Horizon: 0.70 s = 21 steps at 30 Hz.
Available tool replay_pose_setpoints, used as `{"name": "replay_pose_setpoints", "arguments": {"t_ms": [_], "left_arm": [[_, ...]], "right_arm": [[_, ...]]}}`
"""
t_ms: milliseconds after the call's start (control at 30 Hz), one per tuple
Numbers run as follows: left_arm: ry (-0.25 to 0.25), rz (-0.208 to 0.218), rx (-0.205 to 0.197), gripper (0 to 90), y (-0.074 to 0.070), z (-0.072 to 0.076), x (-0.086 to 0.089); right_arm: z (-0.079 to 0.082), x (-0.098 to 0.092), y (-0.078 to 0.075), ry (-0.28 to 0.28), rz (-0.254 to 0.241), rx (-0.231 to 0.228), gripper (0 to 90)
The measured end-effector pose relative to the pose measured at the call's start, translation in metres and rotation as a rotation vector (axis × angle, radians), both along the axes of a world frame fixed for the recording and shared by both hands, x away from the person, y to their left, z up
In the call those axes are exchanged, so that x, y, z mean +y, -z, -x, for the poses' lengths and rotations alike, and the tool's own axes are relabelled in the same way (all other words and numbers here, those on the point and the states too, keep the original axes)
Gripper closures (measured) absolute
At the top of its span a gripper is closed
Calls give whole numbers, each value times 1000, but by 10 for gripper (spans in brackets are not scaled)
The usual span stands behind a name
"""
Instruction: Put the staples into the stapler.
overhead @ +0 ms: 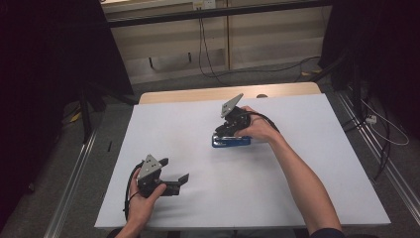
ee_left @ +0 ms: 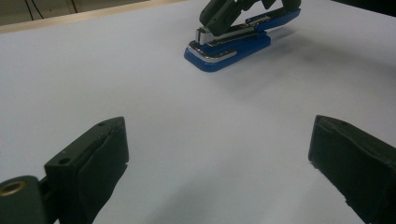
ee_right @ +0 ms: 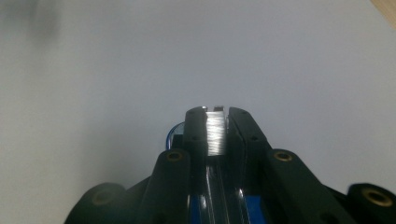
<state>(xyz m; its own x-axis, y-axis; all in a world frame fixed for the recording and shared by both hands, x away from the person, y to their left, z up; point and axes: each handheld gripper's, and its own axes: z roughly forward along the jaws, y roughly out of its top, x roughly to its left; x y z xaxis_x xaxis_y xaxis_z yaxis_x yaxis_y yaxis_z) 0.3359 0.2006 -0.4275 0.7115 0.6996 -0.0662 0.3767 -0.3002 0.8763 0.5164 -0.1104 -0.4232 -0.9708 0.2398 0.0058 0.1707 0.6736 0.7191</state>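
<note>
A blue stapler (overhead: 233,142) with a chrome front lies on the white table (overhead: 297,163), right of centre. My right gripper (overhead: 222,132) comes down on its front end, tilted, and is shut on it. In the right gripper view the jaws (ee_right: 216,116) pinch the stapler's bright metal strip (ee_right: 215,137) from both sides, with blue showing below. My left gripper (overhead: 174,170) rests low at the table's near left, open, with nothing between its fingers. In the left gripper view its jaws (ee_left: 217,140) stand wide apart, and the stapler (ee_left: 229,51) lies well ahead with the right gripper (ee_left: 224,16) on it.
The white sheet covers most of the table, and a strip of bare wood (overhead: 198,94) shows along the far edge. Cables (overhead: 208,54) trail over the floor behind the table. Metal rails (overhead: 74,173) run along both sides.
</note>
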Motion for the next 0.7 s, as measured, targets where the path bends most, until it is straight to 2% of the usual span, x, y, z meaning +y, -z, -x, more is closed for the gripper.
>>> {"name": "replay_pose_setpoints", "arguments": {"t_ms": [233, 433, 500, 600, 700], "left_arm": [[1, -2, 0, 51, 0, 0, 0], [0, 0, 1, 52, 0, 0, 0], [1, -3, 2, 51, 0, 0, 0], [2, -6, -1, 51, 0, 0, 1], [-4, -4, 0, 52, 0, 0, 1]], "right_arm": [[0, 0, 0, 8, -8, 9, 771], [0, -1, 1, 26, -7, 14, 711], [0, -1, 1, 17, -2, 7, 718], [0, 0, 1, 37, -4, 7, 650], [0, -1, 1, 51, -12, 5, 630]]}}
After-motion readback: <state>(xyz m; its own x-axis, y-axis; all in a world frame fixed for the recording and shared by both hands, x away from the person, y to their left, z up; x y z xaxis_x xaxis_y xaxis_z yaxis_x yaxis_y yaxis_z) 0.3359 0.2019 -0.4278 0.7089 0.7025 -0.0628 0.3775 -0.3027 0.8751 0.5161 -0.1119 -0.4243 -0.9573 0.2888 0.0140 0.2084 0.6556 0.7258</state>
